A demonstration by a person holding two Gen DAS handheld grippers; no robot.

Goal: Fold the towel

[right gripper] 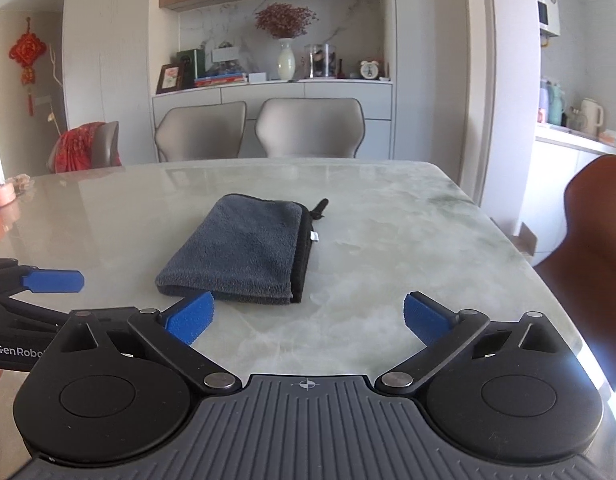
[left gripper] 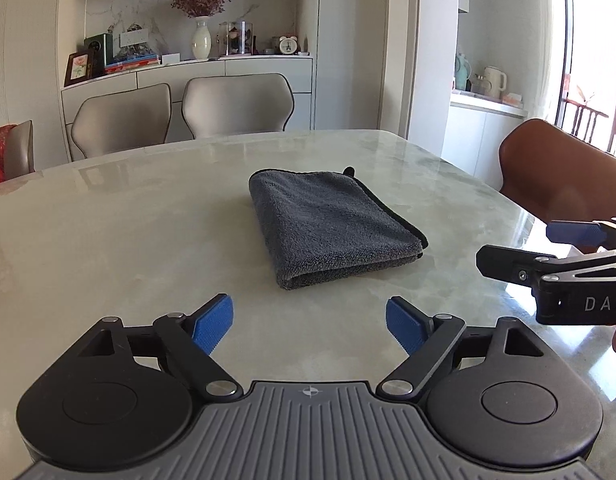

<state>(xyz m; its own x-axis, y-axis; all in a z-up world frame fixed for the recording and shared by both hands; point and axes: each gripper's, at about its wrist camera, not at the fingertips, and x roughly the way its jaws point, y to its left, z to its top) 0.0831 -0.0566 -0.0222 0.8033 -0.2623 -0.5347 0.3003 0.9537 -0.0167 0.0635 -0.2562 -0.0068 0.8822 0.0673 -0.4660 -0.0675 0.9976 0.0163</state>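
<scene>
A grey towel [left gripper: 332, 220] lies folded into a thick rectangle on the marble table [left gripper: 127, 240], with a black edge and small loop at its far right corner. It also shows in the right wrist view [right gripper: 247, 248]. My left gripper [left gripper: 310, 322] is open and empty, a short way in front of the towel. My right gripper [right gripper: 308, 318] is open and empty, just in front of the towel's near edge. Each gripper shows at the side of the other's view, the right gripper [left gripper: 548, 248] to the right and the left gripper [right gripper: 47, 284] to the left.
Two grey chairs [left gripper: 179, 116] stand behind the table's far edge and a brown chair [left gripper: 564, 168] at its right side. A sideboard [left gripper: 195, 72] with a vase and frames is at the back wall. Small jars [right gripper: 3, 196] sit at the table's far left.
</scene>
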